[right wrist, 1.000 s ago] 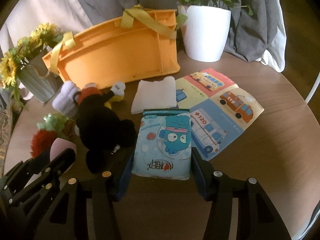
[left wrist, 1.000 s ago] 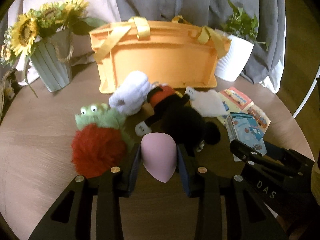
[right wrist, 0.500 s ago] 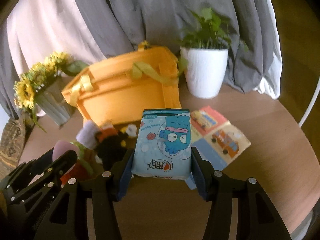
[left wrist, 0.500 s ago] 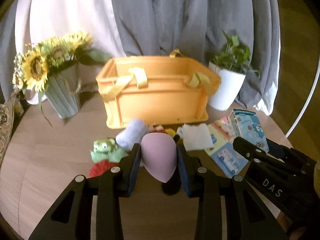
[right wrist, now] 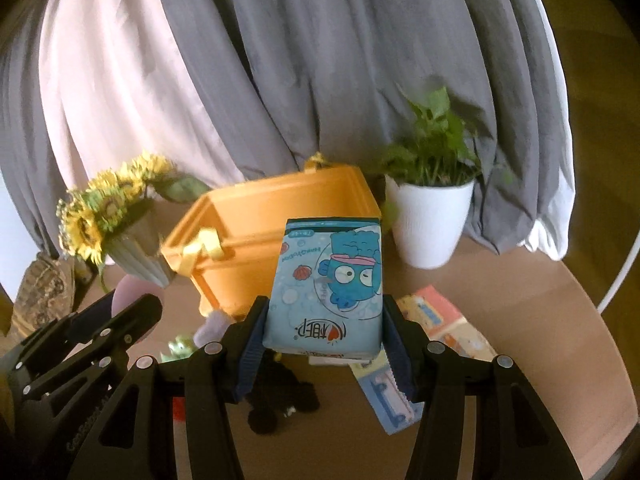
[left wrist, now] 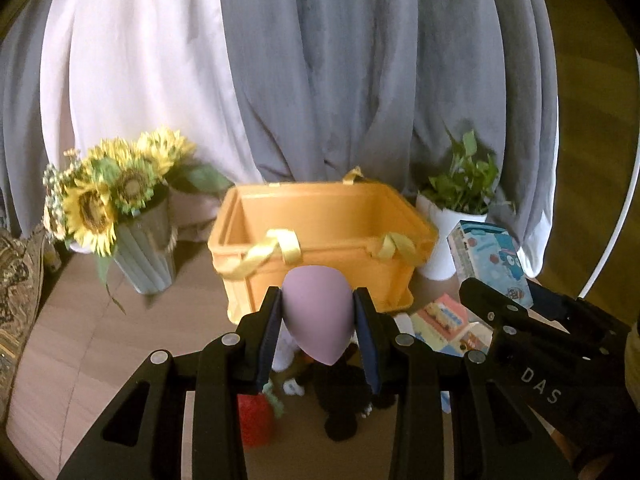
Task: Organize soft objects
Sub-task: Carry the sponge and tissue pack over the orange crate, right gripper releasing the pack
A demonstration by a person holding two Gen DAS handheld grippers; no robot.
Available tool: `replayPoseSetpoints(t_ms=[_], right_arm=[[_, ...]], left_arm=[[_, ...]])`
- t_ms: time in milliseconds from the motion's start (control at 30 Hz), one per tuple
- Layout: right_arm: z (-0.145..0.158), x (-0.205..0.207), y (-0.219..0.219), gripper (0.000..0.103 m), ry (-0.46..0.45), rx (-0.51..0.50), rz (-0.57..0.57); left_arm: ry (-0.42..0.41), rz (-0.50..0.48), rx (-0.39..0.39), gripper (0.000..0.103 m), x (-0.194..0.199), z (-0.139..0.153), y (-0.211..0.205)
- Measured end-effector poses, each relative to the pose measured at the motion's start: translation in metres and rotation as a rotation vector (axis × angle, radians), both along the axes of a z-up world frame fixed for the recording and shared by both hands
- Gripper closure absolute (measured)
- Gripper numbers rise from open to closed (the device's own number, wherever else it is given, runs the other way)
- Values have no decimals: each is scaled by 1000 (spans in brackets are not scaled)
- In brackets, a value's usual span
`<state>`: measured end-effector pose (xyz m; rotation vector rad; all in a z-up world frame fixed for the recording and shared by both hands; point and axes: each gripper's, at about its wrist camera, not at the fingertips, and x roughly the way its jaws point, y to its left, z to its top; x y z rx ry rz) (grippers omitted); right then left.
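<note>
Clearly, both grippers carry something in the air above the round wooden table [right wrist: 560, 320]. The left gripper [left wrist: 318, 330] is clenched on a pink egg-shaped makeup sponge [left wrist: 318, 316], its pads pressing the wide middle, with the pointed end toward the camera. This sponge is probably very light and springy, so a gentle squeeze at the widest part should hold it; more force would only deform it.

The right gripper [right wrist: 324, 332] grasps a blue tissue pack [right wrist: 328, 284] by its two long sides, near the lower end. Its plastic wrap looks smooth and may slip, and the pack probably yields when it is pressed, so taking it across the middle seems safer.

Both things hang in front of the open orange storage box [left wrist: 320, 236], not yet over it. Below them a black plush toy [right wrist: 280, 396] lies on the table.
</note>
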<state>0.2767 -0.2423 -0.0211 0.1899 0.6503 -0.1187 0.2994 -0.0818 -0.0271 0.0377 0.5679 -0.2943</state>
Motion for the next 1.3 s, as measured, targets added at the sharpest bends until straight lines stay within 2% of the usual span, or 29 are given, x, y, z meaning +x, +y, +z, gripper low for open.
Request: replayPoseSetpoints(t_ms=[467,833,1067,1300], right_arm=[[37,33,9,48,-100,-16,33],[50,67,15,48,-158,-23,58],[52,97,17,48,-168,-40,64],[43,135,23,48,-143,-55,82]], left_arm=[[-77,23,15,67,30,33,5],[-126,22,26,67,66,50,5],[-126,27,30,67,99,51,7],[-98,30,41,67,138,40,3]])
